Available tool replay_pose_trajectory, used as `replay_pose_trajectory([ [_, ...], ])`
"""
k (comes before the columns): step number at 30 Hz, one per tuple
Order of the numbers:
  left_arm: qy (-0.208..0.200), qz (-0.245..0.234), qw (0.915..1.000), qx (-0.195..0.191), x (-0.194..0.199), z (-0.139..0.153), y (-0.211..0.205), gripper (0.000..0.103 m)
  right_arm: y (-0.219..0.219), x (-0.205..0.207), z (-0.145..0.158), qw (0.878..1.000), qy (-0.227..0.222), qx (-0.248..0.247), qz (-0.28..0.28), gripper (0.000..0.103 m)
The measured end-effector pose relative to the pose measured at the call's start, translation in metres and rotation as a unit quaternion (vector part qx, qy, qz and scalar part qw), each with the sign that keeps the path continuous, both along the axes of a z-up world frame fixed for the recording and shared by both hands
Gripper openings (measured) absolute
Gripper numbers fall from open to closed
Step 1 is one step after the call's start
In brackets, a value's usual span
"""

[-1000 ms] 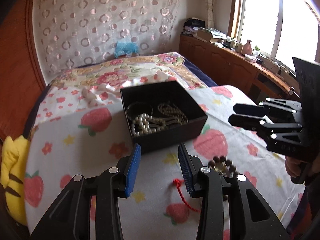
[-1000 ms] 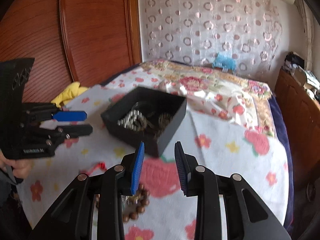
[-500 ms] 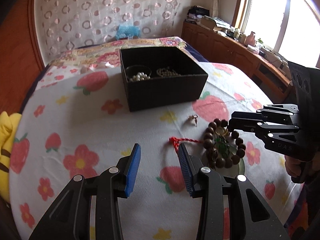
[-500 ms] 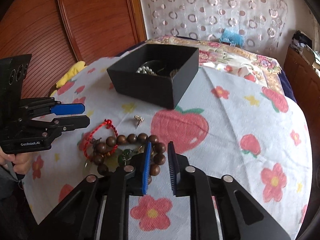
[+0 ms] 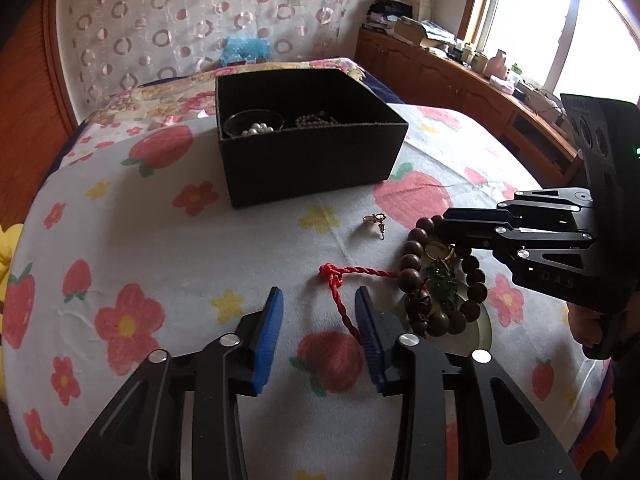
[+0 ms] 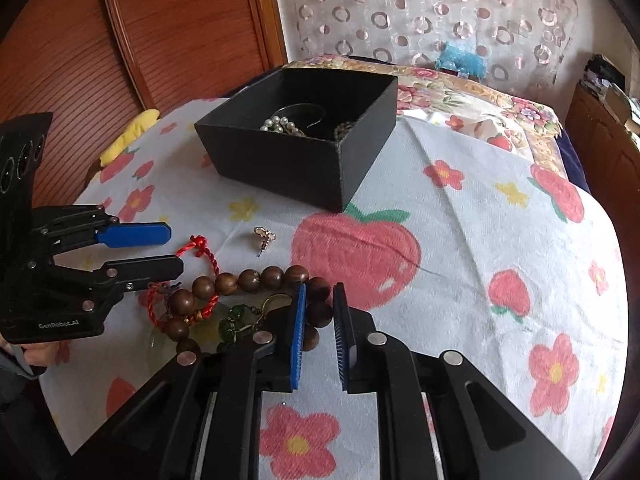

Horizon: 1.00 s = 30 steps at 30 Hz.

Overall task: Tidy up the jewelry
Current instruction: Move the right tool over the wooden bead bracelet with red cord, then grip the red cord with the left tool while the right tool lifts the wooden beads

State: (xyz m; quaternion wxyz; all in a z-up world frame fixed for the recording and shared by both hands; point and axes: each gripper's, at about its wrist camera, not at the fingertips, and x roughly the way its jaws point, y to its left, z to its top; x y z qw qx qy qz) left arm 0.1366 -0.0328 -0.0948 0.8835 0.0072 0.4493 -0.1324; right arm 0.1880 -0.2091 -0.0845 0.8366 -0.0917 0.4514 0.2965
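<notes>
A brown wooden bead bracelet (image 5: 416,272) (image 6: 256,278) lies on the strawberry-print cloth with a red cord bracelet (image 5: 344,280) (image 6: 200,252), green bead jewelry (image 5: 440,280) (image 6: 232,320) and a small gold earring (image 5: 376,222) (image 6: 264,236). A black box (image 5: 312,160) (image 6: 296,168) behind them holds pearls (image 5: 256,130) and chains. My right gripper (image 6: 320,312) (image 5: 440,224) has its jaws narrowed around the bracelet's beads, with a gap still showing. My left gripper (image 5: 318,316) (image 6: 172,252) is open over the red cord.
The jewelry lies on a pale green disc (image 5: 476,328). A yellow plush (image 6: 128,136) sits at the cloth's left edge. A wooden headboard (image 6: 160,40) stands behind, and a wooden cabinet (image 5: 460,80) runs under the window.
Both grippers have dropped lower and closer to the jewelry pile. My right gripper's jaws have narrowed and now straddle the wooden beads. My left gripper has stayed open.
</notes>
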Motion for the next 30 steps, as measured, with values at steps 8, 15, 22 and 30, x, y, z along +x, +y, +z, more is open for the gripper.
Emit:
replay_pose_trajectory([
  [8, -0.007, -0.003, 0.9998, 0.018, 0.007, -0.006, -0.004, 0.017, 0.002, 0.000, -0.002, 1.000, -0.004, 0.000, -0.001, 0.016],
  [15, -0.006, 0.003, 0.9999, 0.010, 0.008, -0.004, -0.001, 0.010, 0.000, -0.009, 0.010, 1.000, -0.030, 0.007, 0.001, 0.015],
  [22, -0.004, 0.010, 0.9999, -0.010, 0.009, -0.005, 0.008, 0.002, -0.006, -0.018, 0.047, 0.997, -0.074, 0.014, 0.004, 0.015],
  [30, -0.021, 0.013, 0.9995, -0.017, 0.003, 0.009, 0.015, 0.002, -0.012, -0.019, 0.079, 0.994, -0.109, 0.024, 0.004, 0.015],
])
